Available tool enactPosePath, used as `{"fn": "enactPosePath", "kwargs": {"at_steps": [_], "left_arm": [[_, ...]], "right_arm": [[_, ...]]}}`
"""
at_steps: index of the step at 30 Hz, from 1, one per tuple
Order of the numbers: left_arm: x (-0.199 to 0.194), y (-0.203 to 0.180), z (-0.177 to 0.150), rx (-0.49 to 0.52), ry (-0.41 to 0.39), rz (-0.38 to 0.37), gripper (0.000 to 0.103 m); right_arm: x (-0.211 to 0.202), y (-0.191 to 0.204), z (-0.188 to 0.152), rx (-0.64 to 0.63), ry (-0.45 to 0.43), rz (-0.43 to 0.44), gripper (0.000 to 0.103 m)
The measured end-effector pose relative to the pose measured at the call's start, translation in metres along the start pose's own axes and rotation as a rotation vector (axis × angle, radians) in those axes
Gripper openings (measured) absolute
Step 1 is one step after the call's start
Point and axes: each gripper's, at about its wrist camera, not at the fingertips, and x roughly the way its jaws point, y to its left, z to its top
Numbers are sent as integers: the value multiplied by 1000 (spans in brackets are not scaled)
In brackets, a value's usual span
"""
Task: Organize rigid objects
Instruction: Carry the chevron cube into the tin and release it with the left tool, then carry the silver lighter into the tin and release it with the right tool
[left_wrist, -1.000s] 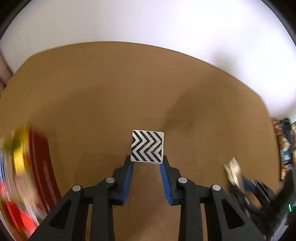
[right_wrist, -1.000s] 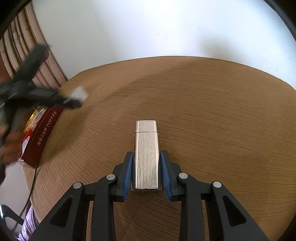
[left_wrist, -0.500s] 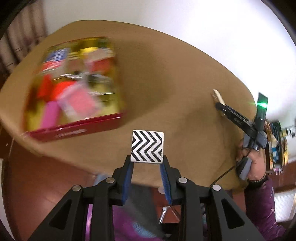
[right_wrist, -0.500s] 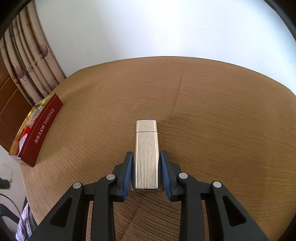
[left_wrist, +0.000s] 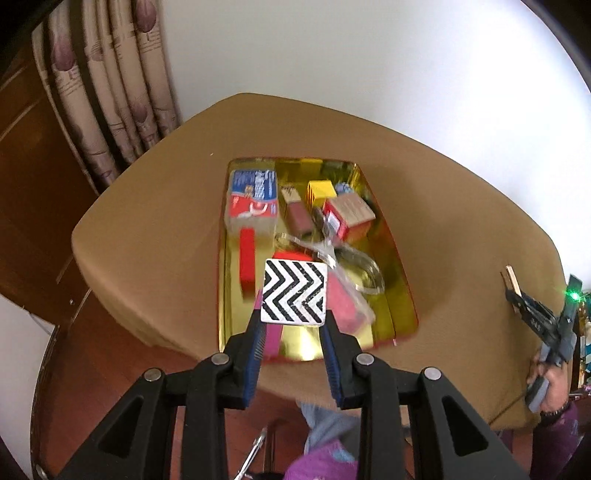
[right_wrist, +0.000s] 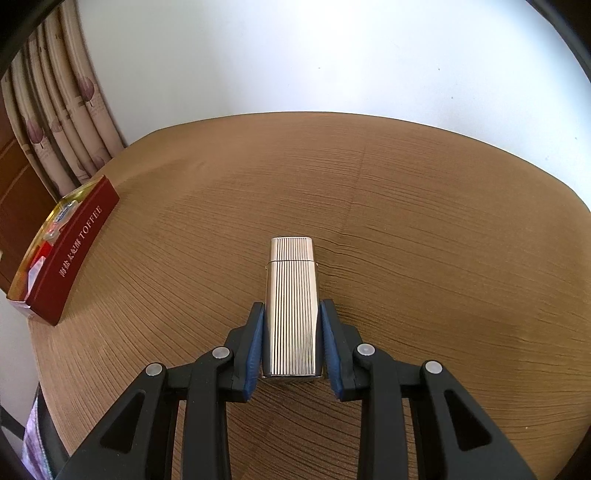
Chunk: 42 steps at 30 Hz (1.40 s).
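Observation:
My left gripper (left_wrist: 293, 325) is shut on a square white block with black chevrons (left_wrist: 294, 291), held in the air above the near half of a gold-lined red toffee box (left_wrist: 402, 291). The box holds several small items: a blue and red pack (left_wrist: 253, 195), a red bar (left_wrist: 246, 258), a yellow block (left_wrist: 321, 190) and clear plastic pieces. My right gripper (right_wrist: 291, 314) is shut on a ribbed silver lighter (right_wrist: 291, 306) just above the brown table (right_wrist: 443, 258). That gripper also shows at the right of the left wrist view (left_wrist: 511, 277), held by a hand (left_wrist: 550, 384).
The box stands near the table's left edge, by patterned curtains (left_wrist: 110, 110); its red side (right_wrist: 77, 251) reads TOFFEE. A white wall runs behind the table. Purple and blue clothing (left_wrist: 325, 443) shows below the table's near edge.
The left gripper has swung left and up with the chevron block, from over bare table to above the box. The right gripper has stayed put with the lighter.

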Motion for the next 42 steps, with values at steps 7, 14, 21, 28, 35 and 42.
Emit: {"fn": "enactPosePath", "kwargs": {"at_steps": [7, 14, 21, 28, 35, 42], "left_arm": [[55, 1, 29, 14, 39, 24, 30], [81, 3, 36, 31, 27, 61, 31], [76, 4, 35, 45, -1, 83, 31], [48, -6, 19, 75, -52, 97, 31], [22, -9, -9, 87, -70, 107, 32], [10, -3, -32, 92, -78, 144, 32]], "right_arm": [[2, 4, 0, -14, 1, -18, 27], [4, 8, 1, -24, 2, -31, 27], [6, 14, 2, -34, 3, -44, 27], [7, 17, 2, -51, 5, -66, 27], [7, 23, 3, -71, 14, -97, 27], [7, 24, 6, -11, 39, -107, 27]]}}
